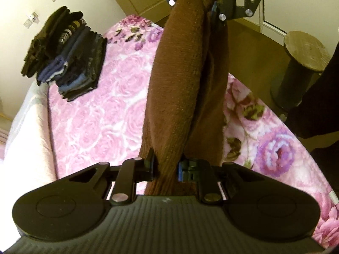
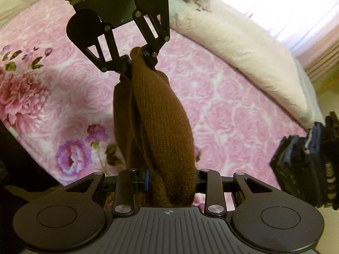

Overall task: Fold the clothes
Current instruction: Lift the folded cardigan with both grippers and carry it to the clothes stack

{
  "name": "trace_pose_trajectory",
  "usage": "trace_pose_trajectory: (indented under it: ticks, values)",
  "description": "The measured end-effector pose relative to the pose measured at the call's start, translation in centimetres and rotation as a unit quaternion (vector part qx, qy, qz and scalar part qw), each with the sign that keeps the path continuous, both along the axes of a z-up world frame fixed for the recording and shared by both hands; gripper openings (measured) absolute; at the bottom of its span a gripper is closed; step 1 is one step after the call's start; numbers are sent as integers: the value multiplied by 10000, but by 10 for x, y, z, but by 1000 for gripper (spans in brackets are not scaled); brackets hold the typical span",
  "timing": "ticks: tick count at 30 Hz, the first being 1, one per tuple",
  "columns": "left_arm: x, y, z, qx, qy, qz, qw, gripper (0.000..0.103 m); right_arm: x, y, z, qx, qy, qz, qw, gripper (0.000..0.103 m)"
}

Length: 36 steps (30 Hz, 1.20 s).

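Left gripper (image 1: 166, 169) pinching one end of brown knitted garment (image 1: 180, 80), blue pads pressed into the knit on both sides. Right gripper (image 2: 171, 180) clamped on the other end of same garment (image 2: 161, 127), fabric bunched thick between the jaws. Garment strung between the two tools, twisted into a rope-like roll, hanging clear above pink rose-print blanket (image 1: 95, 110) with no visible contact. Each gripper seen in the other's view at the far end of the roll: right one at (image 1: 214, 6), left one at (image 2: 137, 61).

Stack of folded dark blue and black clothes (image 1: 67, 53) at far left of left wrist view, sitting right at the blanket's left edge, beside cream quilted bedding (image 1: 23, 148). Same stack (image 2: 307, 158) at right edge of right wrist view. Wide stretch of bare blanket between stack and garment. Near right blanket edge running diagonally, floor beyond it. Round wood-topped stool on dark base (image 1: 300, 63) standing off the bed at right, well apart from garment. Cream pillow (image 2: 243, 48) along far right bed edge. Person's dark clothing (image 1: 322, 105) at right margin.
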State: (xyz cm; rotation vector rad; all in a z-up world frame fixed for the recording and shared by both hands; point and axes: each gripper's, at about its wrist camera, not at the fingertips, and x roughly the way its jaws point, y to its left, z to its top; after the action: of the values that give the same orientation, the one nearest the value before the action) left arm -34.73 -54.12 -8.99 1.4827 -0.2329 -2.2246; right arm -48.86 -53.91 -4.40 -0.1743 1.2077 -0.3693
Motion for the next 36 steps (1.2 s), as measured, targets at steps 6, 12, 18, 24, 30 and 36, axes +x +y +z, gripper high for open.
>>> trace_pose_trajectory:
  ticks: [6,12,18,24,30,36]
  values:
    - [-10,-8,27,-266,-83,87,9996,16,-8,-3,22,-304,-54,-49,9995,31]
    - [-18,-11,41,-399,-117,11,9991,16,-14,-5,37,-464,-34,-121,9988,31]
    - [-23,-10,44,-474,-139,-171,9986,16,-16,0,42,-525,21,-263,9983,31]
    - [-28,-8,43,-504,-157,-367,9979,16,-19,6,42,-531,76,-395,9978,31]
    - [-50,-11,46,-536,-152,-604,9966,16,-38,8,45,-547,137,-520,9971,31]
    - [-95,-25,55,-621,-126,-781,9949,16,-81,-6,53,-624,130,-683,9956,31]
